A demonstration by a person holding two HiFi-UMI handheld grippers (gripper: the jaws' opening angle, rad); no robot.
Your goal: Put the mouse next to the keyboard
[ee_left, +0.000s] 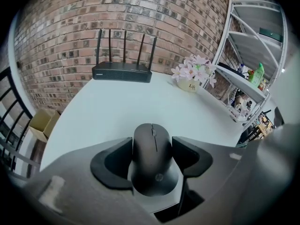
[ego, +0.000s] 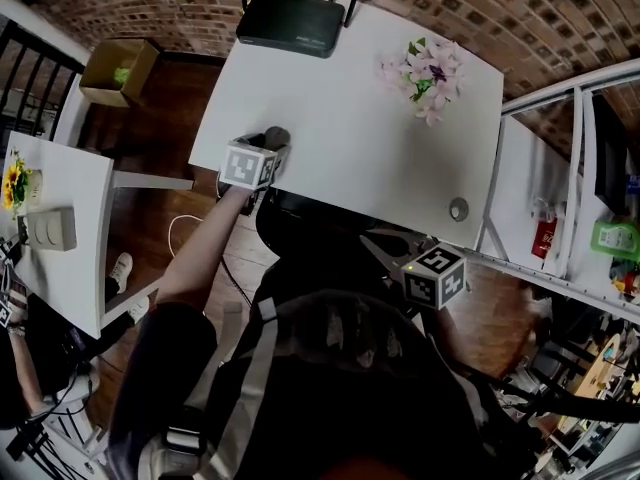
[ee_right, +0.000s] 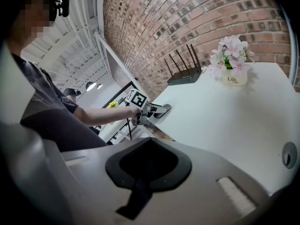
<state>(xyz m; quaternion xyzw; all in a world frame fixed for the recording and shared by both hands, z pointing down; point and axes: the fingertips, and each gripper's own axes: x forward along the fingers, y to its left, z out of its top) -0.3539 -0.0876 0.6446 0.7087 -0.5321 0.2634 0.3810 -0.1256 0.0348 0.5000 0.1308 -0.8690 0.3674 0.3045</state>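
Black mouse (ee_left: 152,161), gripped at its sides by the fingers (ee_left: 112,161) of my left gripper (ee_left: 153,146), sits at the white table's (ee_left: 140,102) near edge, about seven o'clock on its top. My right gripper (ee_right: 149,163) hangs off the table at five o'clock, its fingers closed on nothing. No keyboard shows in any view, so I judge the goal spot unknown for now. I'd carry the mouse low and level over the bare top, find the keyboard first, set the mouse flat beside it, then part the fingers without nudging it. Farther off, the router (ee_left: 122,71) stands at eleven o'clock and the potted flowers (ee_left: 191,76) at one.
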